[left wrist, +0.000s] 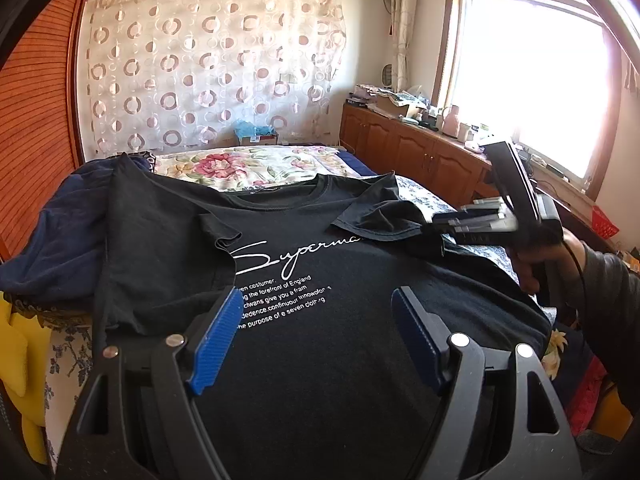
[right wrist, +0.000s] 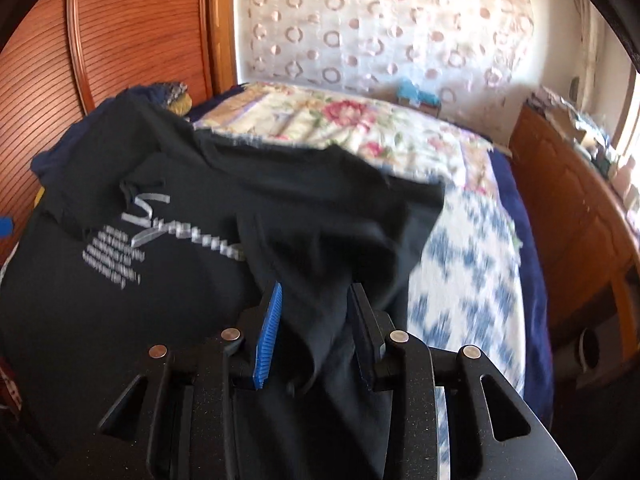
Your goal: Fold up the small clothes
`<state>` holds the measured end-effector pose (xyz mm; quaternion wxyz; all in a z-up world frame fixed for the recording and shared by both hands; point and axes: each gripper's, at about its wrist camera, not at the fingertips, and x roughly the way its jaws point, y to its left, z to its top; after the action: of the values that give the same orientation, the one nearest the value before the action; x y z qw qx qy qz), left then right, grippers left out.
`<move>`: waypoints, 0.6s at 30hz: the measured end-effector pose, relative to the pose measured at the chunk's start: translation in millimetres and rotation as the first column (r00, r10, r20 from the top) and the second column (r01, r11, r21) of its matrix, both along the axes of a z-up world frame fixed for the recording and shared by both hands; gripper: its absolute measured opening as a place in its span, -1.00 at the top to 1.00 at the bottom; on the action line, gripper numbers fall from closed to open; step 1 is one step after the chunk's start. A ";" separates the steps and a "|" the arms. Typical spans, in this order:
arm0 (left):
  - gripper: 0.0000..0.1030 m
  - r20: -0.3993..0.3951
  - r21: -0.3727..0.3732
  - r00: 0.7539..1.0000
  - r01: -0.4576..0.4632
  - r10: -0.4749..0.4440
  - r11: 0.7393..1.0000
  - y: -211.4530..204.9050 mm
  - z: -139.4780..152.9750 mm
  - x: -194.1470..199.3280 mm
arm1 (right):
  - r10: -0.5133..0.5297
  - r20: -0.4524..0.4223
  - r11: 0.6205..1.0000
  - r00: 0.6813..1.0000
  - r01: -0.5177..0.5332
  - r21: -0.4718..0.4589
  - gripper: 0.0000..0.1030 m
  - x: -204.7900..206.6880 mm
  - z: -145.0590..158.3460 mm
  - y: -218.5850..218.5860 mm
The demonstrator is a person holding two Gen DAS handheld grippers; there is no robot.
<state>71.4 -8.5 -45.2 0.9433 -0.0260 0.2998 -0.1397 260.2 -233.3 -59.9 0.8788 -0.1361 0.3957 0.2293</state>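
A black T-shirt [left wrist: 320, 264] with white "Superman" lettering lies face up on the bed. Its left sleeve [left wrist: 220, 236] is folded in over the chest. My left gripper [left wrist: 316, 308] hangs open just above the shirt's lower front, with nothing between its blue pads. In the left wrist view my right gripper [left wrist: 452, 224] reaches in from the right at the other sleeve [left wrist: 384, 216]. In the right wrist view that gripper [right wrist: 316, 292] has its jaws apart. Black sleeve cloth [right wrist: 320, 332] lies loosely between them on the T-shirt [right wrist: 180, 288], and the pads do not press it.
The bed has a floral quilt [left wrist: 260, 164] at the far end and a blue-white sheet [right wrist: 460, 272] to the right. A navy garment [left wrist: 60, 232] lies left of the shirt. Wooden cabinets [left wrist: 420, 152] line the right wall. A person's hand [left wrist: 532, 264] holds the right gripper.
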 end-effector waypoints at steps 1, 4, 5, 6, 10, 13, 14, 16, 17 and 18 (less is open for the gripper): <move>-0.50 -0.002 -0.002 1.000 0.001 -0.001 1.000 0.0 -0.1 -0.1 | -0.002 -0.008 1.000 1.000 0.002 0.000 0.35 -3.6 -4.3 -2.1; -0.50 -0.006 0.002 1.000 0.002 -0.002 1.000 -1.3 -0.1 0.5 | -0.014 -0.026 0.999 1.000 0.013 -0.031 0.35 -6.4 -16.1 -2.7; -0.50 -0.007 0.003 1.000 0.002 -0.002 1.000 -1.7 0.1 1.3 | -0.017 -0.030 0.999 0.999 0.015 -0.046 0.35 -5.8 -19.9 -2.2; -0.50 -0.008 0.004 1.000 0.003 -0.003 1.000 -1.9 0.7 2.1 | -0.020 -0.031 0.998 0.999 0.018 -0.062 0.38 -5.2 -23.9 -1.6; -0.50 -0.009 0.006 1.000 0.005 -0.005 1.000 -2.7 0.6 1.5 | -0.007 0.002 0.998 1.000 0.007 -0.056 0.86 -7.9 -19.3 0.4; -0.50 -0.009 0.003 1.000 0.003 -0.003 1.000 -2.8 0.4 1.1 | 0.011 0.023 1.000 1.000 -0.011 -0.011 0.90 -12.9 -5.5 2.0; -0.50 -0.011 0.002 1.000 0.003 -0.003 1.000 -2.8 0.3 1.1 | 0.019 0.027 1.000 0.999 -0.019 -0.001 0.90 -13.0 -1.1 3.6; -0.50 -0.012 0.000 1.000 0.002 -0.002 1.000 -3.0 0.3 2.2 | 0.041 0.038 0.999 0.998 -0.042 0.019 0.90 -16.8 7.1 8.6; -0.50 -0.013 -0.001 1.000 0.002 -0.002 1.000 -2.8 0.1 1.8 | 0.050 0.039 0.999 0.998 -0.050 0.020 0.90 -17.5 9.1 11.5; -0.50 -0.013 -0.002 1.000 0.002 -0.002 1.000 -2.4 0.3 1.6 | 0.061 0.039 0.998 0.997 -0.062 0.017 0.90 -19.0 10.7 15.5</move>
<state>73.0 -10.9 -44.9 0.9413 -0.0277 0.3057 -0.1407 241.2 -217.8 -49.1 0.8801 -0.1444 0.3722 0.2572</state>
